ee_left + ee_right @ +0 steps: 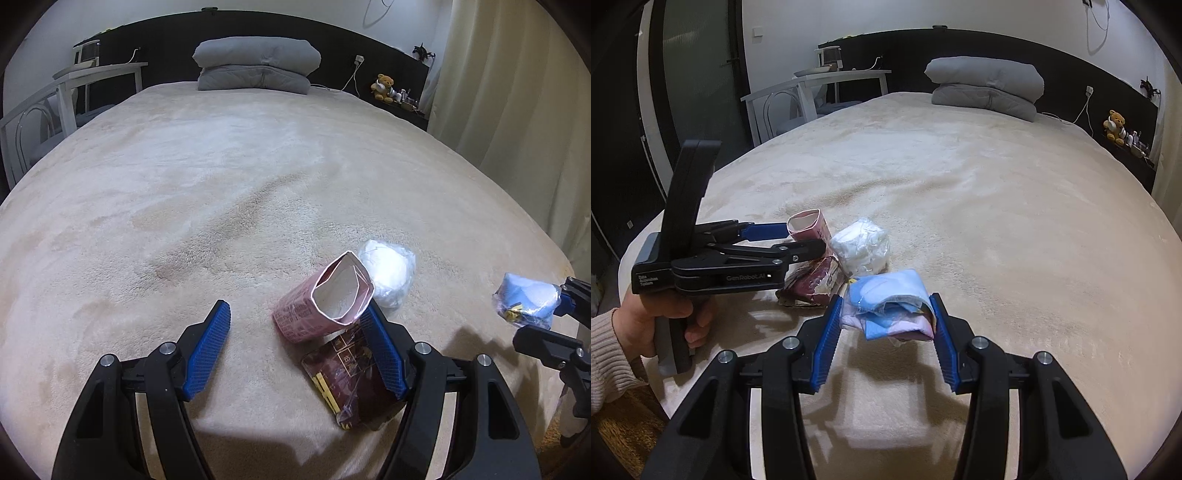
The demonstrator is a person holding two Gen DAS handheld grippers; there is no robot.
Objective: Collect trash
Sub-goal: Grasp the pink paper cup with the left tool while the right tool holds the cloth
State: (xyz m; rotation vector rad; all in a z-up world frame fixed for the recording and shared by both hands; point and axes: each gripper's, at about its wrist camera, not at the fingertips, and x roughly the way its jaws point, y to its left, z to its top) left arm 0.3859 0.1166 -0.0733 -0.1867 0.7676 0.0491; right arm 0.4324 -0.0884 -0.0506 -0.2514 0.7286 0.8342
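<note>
My right pads pinch a crumpled blue-and-pink plastic wrapper [886,310]; a pink open-topped carton [321,302], a dark red packet [347,380] and a white wadded bag [388,273] lie clustered on the bed.

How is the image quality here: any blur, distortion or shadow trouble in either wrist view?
Left wrist view: sharp, strong fisheye bowing of the bed, dark vignette corners, gripper shadows near the pink carton. Right wrist view: equally sharp and bowed; shadow lies under the held blue packet.

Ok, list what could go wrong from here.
1. The right gripper pinches the blue wrapper only at its crumpled sides; it could slip out.
2. The left gripper, open, has one finger against the pink carton; closing might tip it over or push it against the white bag.
</note>
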